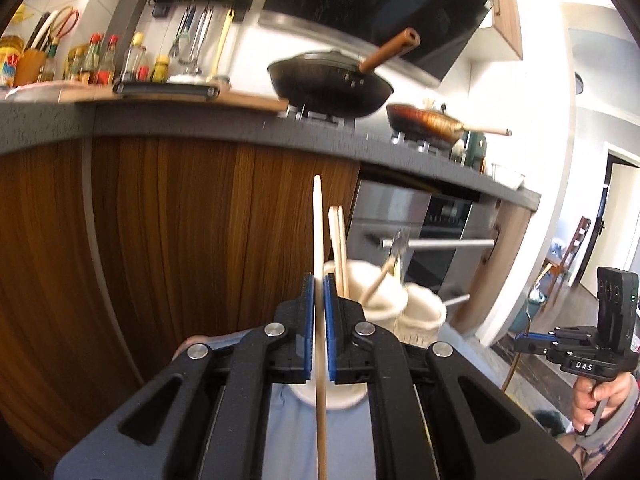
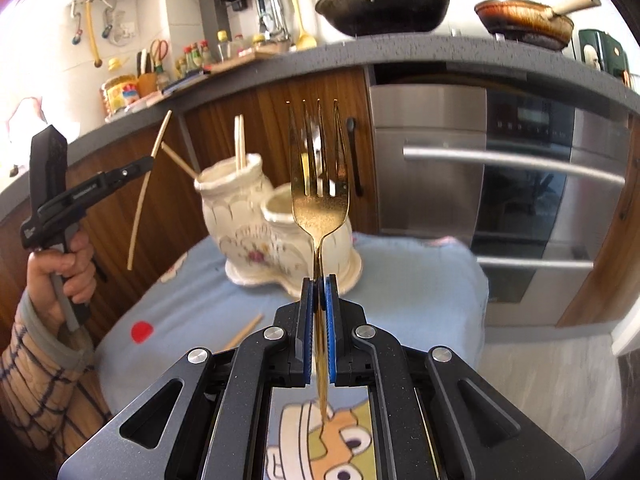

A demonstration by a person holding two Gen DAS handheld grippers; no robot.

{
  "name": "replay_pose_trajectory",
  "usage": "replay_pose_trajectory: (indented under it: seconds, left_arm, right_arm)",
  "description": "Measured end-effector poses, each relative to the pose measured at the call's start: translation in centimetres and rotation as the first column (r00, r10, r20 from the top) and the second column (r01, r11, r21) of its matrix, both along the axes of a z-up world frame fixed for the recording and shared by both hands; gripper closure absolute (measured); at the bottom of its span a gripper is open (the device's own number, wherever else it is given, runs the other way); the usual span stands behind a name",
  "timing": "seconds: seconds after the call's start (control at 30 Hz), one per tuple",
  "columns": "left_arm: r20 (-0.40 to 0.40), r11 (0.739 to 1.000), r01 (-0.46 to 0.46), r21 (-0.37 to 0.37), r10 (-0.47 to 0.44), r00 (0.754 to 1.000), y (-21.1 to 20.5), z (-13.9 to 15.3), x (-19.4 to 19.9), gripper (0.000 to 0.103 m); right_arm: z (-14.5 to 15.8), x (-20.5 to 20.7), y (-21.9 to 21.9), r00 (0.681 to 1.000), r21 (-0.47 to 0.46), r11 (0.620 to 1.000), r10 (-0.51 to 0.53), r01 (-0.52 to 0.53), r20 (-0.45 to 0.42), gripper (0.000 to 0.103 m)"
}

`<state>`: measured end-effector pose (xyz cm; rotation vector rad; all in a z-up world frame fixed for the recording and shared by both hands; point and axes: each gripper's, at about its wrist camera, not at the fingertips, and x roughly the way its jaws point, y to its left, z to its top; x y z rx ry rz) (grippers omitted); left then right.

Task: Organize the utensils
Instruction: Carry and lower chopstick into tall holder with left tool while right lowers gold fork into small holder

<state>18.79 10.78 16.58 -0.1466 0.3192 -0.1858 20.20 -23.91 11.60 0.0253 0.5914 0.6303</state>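
Observation:
My left gripper is shut on a single wooden chopstick that stands upright between its blue pads; the same gripper and chopstick show at the left of the right wrist view. My right gripper is shut on a gold fork, tines up; this gripper is at the right of the left wrist view. A cream ceramic utensil holder with two cups stands on the blue cloth; its left cup holds several chopsticks.
Another chopstick lies on the blue cloth near the left. Behind the holder runs a wooden cabinet front and a steel oven with bar handles. Pans sit on the counter above. A person's hands hold both grippers.

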Motion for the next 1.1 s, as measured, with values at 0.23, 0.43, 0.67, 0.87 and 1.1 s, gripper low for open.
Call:
replay_pose_trajectory:
  seconds: [0.23, 0.43, 0.67, 0.87, 1.1]
  left_arm:
    - [0.149, 0.998, 0.019, -0.061, -0.010, 0.989, 0.5, 2.4, 0.9, 0.098]
    - [0.215, 0.990, 0.018, -0.138, 0.012, 0.977, 2.1, 4.2, 2.9, 0.098]
    - [0.278, 0.977, 0.029, -0.212, 0.032, 0.960, 2.7, 4.6, 5.6, 0.098]
    - [0.328, 0.974, 0.054, -0.221, 0.023, 0.944, 1.4, 3.7, 7.1, 0.098]
    - [0.298, 0.983, 0.051, -0.174, 0.003, 0.955, 0.3, 1.6, 8.7, 0.098]
  right_arm:
    - [4.3, 1.4, 1.1, 0.993, 0.041, 0.999, 0.000, -0.004, 0.117, 0.096]
    - [8.3, 2.4, 2.5, 0.976, 0.096, 0.994, 0.021, -0.042, 0.217, 0.096]
    - [9.9, 4.3, 4.7, 0.962, 0.114, 0.990, 0.052, -0.086, 0.269, 0.096]
    - [9.4, 6.1, 5.5, 0.964, 0.112, 0.991, 0.044, -0.076, 0.263, 0.096]
    - [8.4, 7.7, 6.1, 0.968, 0.119, 0.992, 0.012, -0.044, 0.253, 0.096]
